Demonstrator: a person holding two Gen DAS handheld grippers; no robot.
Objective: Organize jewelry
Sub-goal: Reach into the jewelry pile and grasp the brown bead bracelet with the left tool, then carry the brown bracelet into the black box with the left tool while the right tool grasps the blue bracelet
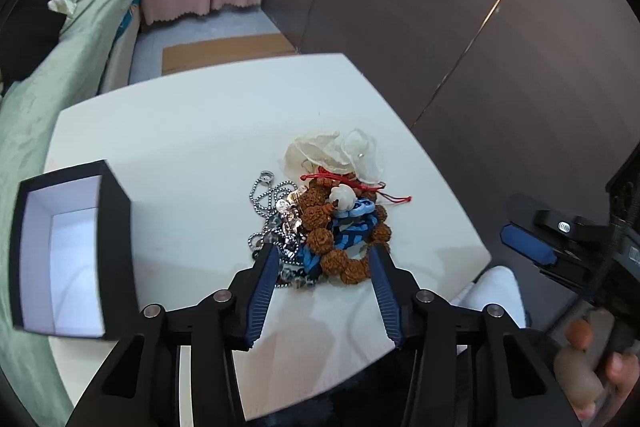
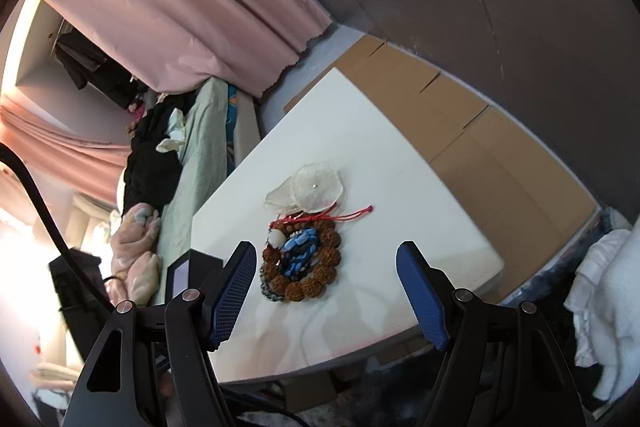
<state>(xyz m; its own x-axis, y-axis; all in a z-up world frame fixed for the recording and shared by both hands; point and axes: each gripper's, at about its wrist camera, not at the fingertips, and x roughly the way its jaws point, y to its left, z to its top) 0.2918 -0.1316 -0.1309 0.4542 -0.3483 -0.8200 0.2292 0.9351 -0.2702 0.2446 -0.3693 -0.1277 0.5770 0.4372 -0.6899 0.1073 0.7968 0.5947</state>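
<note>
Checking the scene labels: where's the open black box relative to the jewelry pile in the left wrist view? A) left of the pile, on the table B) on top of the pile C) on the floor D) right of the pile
A: the black box with its white inside sits at the table's left edge, apart from the jewelry pile near the middle.
</note>
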